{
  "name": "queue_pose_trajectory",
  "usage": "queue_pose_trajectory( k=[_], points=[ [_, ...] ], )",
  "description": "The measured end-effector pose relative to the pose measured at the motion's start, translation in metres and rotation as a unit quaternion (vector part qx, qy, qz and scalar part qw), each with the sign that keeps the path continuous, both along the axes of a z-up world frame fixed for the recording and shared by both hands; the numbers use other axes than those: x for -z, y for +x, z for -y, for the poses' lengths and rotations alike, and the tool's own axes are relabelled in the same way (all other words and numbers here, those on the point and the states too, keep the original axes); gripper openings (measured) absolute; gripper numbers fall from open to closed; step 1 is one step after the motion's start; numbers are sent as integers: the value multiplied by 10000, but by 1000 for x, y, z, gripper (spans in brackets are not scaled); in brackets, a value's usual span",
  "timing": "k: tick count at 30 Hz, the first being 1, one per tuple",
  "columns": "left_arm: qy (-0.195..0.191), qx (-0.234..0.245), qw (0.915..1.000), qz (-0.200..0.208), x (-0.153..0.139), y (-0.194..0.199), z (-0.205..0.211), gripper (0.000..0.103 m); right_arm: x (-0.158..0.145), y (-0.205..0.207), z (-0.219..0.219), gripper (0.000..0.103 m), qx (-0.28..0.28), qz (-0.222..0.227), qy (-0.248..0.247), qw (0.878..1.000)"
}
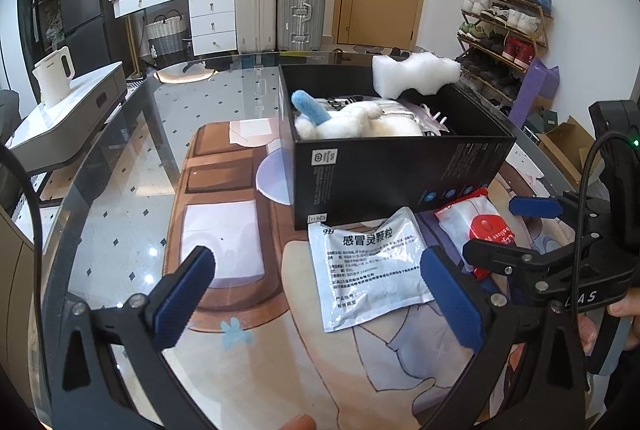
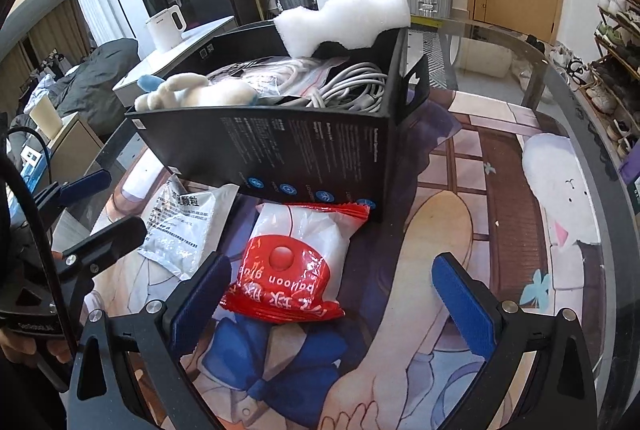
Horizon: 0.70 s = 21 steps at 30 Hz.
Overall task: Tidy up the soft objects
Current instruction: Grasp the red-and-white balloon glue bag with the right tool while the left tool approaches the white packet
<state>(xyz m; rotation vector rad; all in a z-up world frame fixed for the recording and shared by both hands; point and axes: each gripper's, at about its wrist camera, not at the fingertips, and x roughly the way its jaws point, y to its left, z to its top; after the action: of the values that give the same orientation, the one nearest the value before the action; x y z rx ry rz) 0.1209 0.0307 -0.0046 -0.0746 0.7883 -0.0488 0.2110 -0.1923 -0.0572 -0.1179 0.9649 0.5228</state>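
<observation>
A black box stands on the printed mat and holds a white plush toy with a blue part and coiled white cables. A white foam piece rests on the box's far rim. In front of the box lie a white medicine pouch and a red-and-white packet. My left gripper is open just before the pouch. My right gripper is open, the packet lying between its fingers, unpinched.
The printed mat covers a glass table whose curved edge runs left and right. A white kettle sits on a side unit at left. Suitcases and a shoe rack stand beyond the table.
</observation>
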Motion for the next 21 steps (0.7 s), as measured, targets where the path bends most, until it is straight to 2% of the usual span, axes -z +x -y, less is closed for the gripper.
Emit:
queue_pose_trajectory(
  k=[14, 18, 21],
  points=[
    [-6, 106, 9998, -173, 4, 10, 10, 103, 3, -6, -2, 100, -45, 139, -118, 9998],
    [-44, 83, 9997, -213, 5, 12, 9, 103, 1, -8, 2, 84, -88, 220, -135, 9996],
    [-16, 61, 9996, -264, 7, 14, 10, 103, 0, -10, 6, 76, -170, 216, -8, 9996]
  ],
)
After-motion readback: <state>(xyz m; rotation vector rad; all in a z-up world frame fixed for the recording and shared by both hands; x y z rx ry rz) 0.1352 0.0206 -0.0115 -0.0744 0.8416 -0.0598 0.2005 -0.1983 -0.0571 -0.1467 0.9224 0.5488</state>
